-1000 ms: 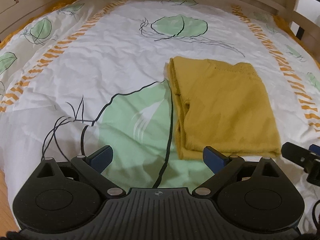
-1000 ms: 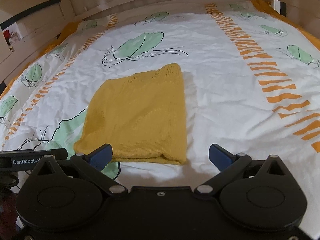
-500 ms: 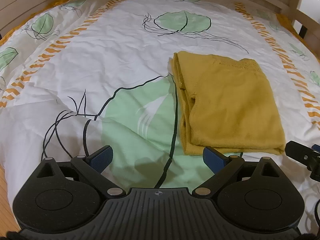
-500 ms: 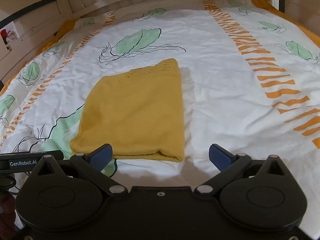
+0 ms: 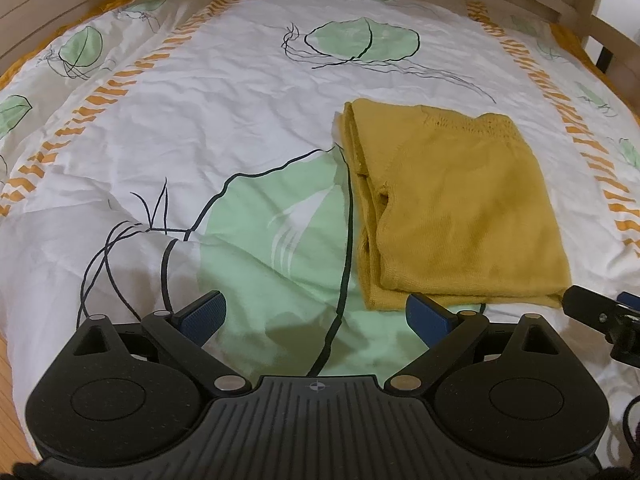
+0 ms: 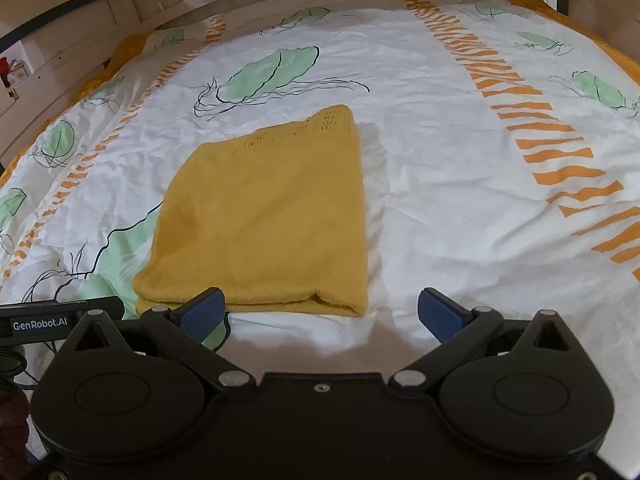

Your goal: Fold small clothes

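The knit (image 6: 264, 216) is a mustard garment lying folded into a rough rectangle on the bed (image 6: 460, 208), toward the near edge and somewhat left of the bed's middle line in the right view. Its layered open edges face the bed's left side, where the stack gapes slightly; the openwork hem lies at the far end. Left claw (image 5: 316, 316) hovers released, empty, just short of the knit's near left corner. Right claw (image 6: 320, 312) is likewise released and empty, its left finger (image 6: 202, 314) overlapping the near edge in view; contact cannot be confirmed. The fold appears largely done; one more fold or a final smoothing looks possible. Risks: a pinch at the near edge may catch only the top layer, pulling the stack apart; the loose left-side layers could slide out of line if lifted unevenly; the claws may also snag the wrinkled cover (image 5: 248, 240) beneath and drag it with the knit.
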A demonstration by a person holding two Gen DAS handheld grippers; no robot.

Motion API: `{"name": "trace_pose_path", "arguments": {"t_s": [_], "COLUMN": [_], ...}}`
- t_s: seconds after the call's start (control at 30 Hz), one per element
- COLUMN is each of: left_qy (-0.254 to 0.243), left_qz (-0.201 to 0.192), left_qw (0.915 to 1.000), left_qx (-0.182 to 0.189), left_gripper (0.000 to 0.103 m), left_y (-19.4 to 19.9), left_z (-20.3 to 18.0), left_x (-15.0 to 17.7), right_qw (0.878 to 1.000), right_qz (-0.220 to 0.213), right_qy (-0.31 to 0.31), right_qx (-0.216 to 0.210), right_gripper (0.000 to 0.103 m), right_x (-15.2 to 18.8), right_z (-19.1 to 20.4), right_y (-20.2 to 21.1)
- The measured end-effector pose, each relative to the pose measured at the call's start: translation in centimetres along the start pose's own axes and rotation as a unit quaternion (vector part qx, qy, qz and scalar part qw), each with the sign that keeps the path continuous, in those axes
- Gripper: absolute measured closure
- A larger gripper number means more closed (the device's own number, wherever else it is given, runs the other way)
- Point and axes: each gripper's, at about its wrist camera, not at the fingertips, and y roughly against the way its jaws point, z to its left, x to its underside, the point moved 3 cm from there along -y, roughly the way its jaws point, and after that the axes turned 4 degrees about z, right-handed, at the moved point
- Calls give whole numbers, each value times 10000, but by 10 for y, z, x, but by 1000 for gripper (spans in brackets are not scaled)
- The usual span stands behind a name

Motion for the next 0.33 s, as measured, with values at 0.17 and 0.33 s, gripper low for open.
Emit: {"name": "trace_pose_path", "arguments": {"t_s": [0.17,0.33], "left_qy": [-11,-10], "left_qz": [12,20], "left_qw": [10000,10000], "left_qx": [8,18], "left_gripper": [6,6], "left_y": [-1,-2], "left_z": [0,1], "left_x": [0,-1], "right_qw": [10000,10000], "right_qz": [14,27], "right_qy": [3,-2], "right_qx": [-10,-20], "right_gripper": [1,1], "right_x": [-1,-1], "right_z": [0,0], "right_y": [-1,-2]}}
